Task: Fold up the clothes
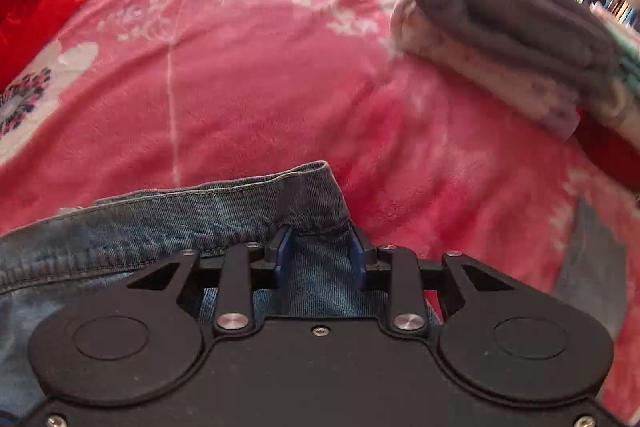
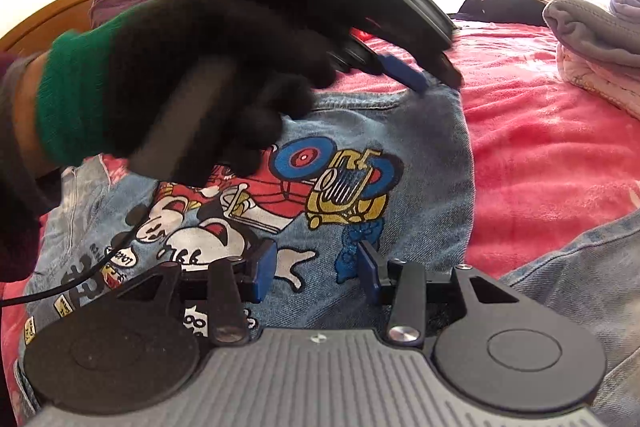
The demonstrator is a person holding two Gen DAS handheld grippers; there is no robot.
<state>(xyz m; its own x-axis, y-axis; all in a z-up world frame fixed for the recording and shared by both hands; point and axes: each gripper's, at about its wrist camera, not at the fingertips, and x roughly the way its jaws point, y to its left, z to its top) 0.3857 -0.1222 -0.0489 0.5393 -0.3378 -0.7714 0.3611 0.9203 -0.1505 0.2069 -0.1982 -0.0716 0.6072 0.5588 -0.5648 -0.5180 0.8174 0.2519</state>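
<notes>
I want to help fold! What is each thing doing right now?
Denim jacket: spread flat on the blanket, cartoon print up.
Left gripper: jaws around the jacket's hem.
Right gripper: jaws open above the print.
Folded clothes: stacked.
Pink blanket: spread out.

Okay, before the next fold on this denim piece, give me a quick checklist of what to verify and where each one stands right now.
1. Left gripper has denim garment edge between its fingers: ok.
2. Left grip fully closed: cannot tell.
3. Right gripper open above the printed panel: ok.
4. Pink blanket ahead bare for folding: ok.
5. Folded pile apart from the denim: ok.
6. Garment lying flat: not ok, a loose part lies at right.
</notes>
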